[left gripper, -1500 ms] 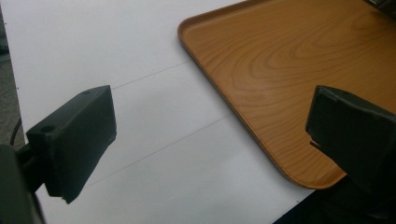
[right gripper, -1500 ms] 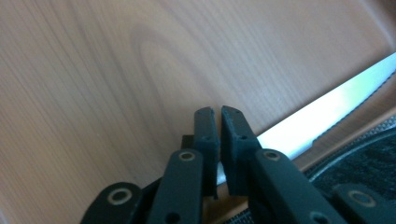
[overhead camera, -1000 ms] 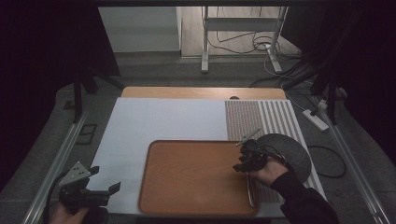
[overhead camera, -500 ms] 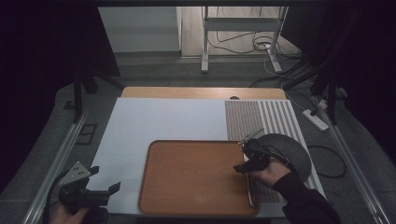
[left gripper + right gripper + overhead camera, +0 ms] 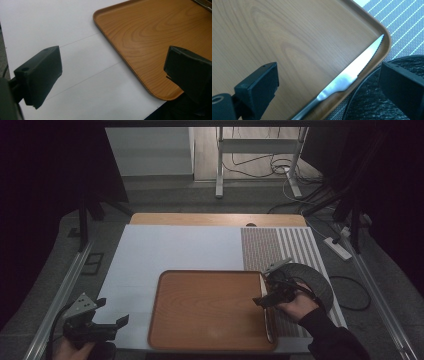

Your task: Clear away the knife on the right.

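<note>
At the table's near left corner, the left gripper point(image 5: 107, 324) hangs idle over the white mat point(image 5: 175, 245), its jaws spread wide with nothing between them; the left gripper view looks across bare white surface to the rounded near corner of the wooden tray point(image 5: 140, 37). That tray sits at the near edge of the table, slightly right of centre. Along the tray's right rim lies a steel table knife point(image 5: 348, 78), serrated blade pointing toward the tray's far right corner, handle running back toward the person. The right gripper point(image 5: 267, 298) hovers just above it, jaws parted and empty, one over the tray floor and the other out past the rim above the dark round plate point(image 5: 372, 100) that rests just beside the tray on the striped placemat point(image 5: 280, 245). Beyond the mats, a strip of bare tabletop point(image 5: 215, 219) runs along the far edge.

The step in hand appears to concern the knife: the open jaws sit astride it, either ready to close or just parted from it. A pickup would call for lowering the jaws around the thin handle and closing firmly, minding the raised rim that crowds the outer jaw.
</note>
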Demonstrator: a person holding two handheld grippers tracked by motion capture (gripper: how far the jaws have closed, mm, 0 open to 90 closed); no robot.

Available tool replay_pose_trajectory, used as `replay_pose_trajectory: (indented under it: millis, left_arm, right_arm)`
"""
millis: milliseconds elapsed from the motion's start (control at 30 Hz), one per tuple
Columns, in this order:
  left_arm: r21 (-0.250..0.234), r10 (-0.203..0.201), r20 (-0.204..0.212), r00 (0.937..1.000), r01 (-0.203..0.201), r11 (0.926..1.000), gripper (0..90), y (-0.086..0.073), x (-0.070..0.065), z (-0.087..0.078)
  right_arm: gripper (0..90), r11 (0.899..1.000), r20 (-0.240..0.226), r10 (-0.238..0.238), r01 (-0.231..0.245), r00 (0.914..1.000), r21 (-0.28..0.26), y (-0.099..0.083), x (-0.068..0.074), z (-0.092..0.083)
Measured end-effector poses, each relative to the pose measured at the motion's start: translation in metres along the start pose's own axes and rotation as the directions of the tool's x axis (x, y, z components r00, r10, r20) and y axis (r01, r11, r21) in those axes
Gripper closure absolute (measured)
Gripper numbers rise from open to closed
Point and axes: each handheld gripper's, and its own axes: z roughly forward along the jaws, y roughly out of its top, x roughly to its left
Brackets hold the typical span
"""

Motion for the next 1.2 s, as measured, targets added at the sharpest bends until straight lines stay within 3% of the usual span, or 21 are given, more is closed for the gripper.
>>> replay_pose_trajectory:
  millis: [333,733,1200]
  left_arm:
    - [-0.001,-0.001,0.002,1.0000,0.001,1.0000,2.8,0.000,0.000,0.000]
    - [0.000,0.000,0.004,1.0000,0.000,1.0000,2.8,0.000,0.000,0.000]
    - [0.000,0.000,0.004,1.0000,0.000,1.0000,2.8,0.000,0.000,0.000]
  right_arm:
    - [0.0,0.998,0.027,-0.020,0.022,0.9994,-0.056,-0.009,0.002,-0.009]
    - [0.0,0.995,0.060,0.020,-0.014,0.9980,-0.104,-0.025,-0.001,-0.019]
    - [0.0,0.992,0.070,0.054,-0.045,0.9961,-0.119,-0.039,-0.004,-0.027]
